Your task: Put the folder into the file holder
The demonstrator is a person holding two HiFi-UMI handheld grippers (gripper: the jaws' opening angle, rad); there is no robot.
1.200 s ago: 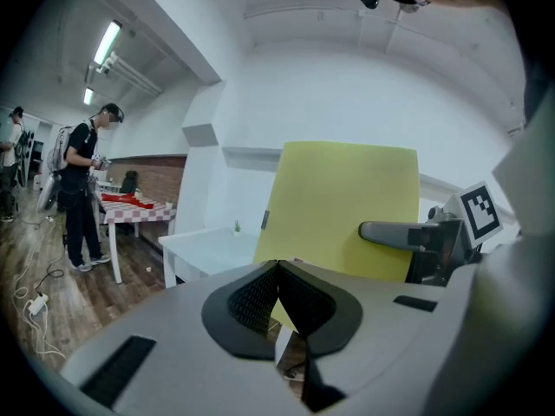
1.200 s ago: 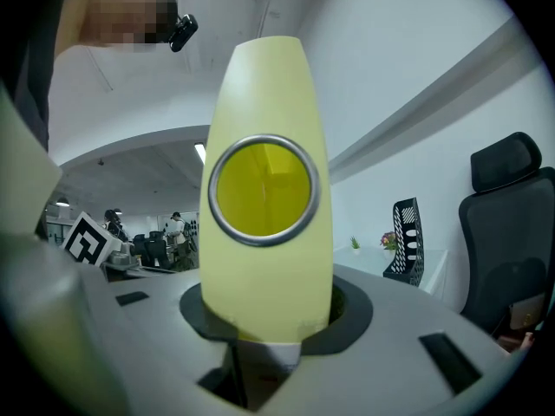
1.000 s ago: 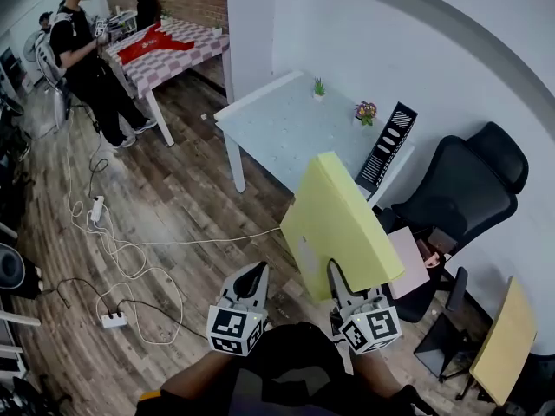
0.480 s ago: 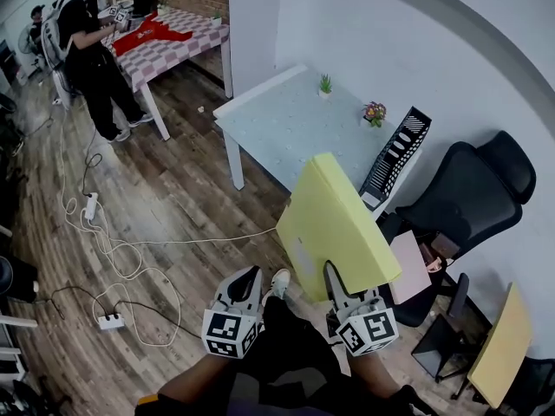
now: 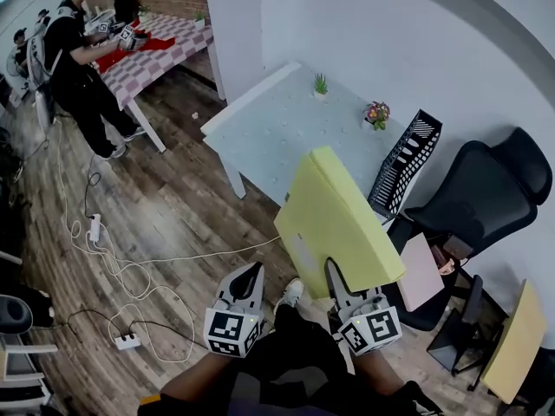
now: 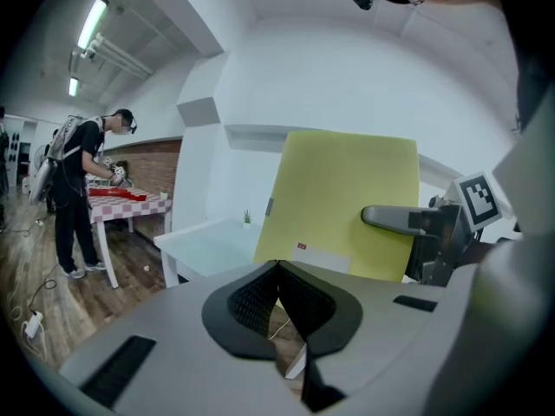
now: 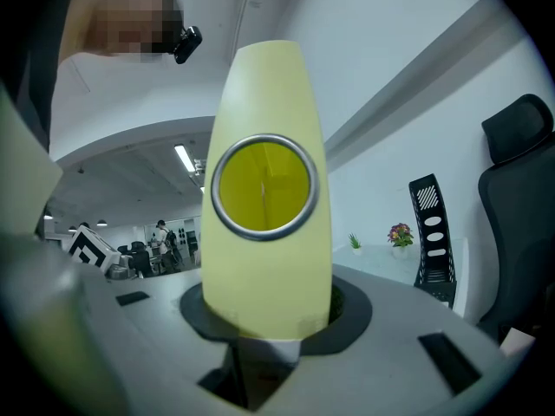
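Observation:
A thick yellow folder [image 5: 341,219] stands tilted in the air in front of me, my right gripper [image 5: 335,276] shut on its lower end. In the right gripper view its rounded spine with a metal ring [image 7: 264,189] fills the space between the jaws. The black slotted file holder [image 5: 405,163] stands upright at the right edge of the pale table [image 5: 269,124], beyond the folder; it also shows as the black file holder [image 7: 431,237]. My left gripper [image 5: 251,277] hangs beside the folder, shut on nothing, its pads [image 6: 270,277] touching.
A black office chair [image 5: 490,193] stands right of the table, with a pink folder [image 5: 422,273] by its seat and another yellow folder [image 5: 516,341] farther right. A small plant [image 5: 321,84] and flowers [image 5: 375,113] sit on the table. Cables [image 5: 113,258] lie on the floor; a person [image 5: 74,55] stands far left.
The view has drifted forward and right, so the table and file holder sit a little nearer and more central. The right gripper keeps its hold on the folder; the left stays shut.

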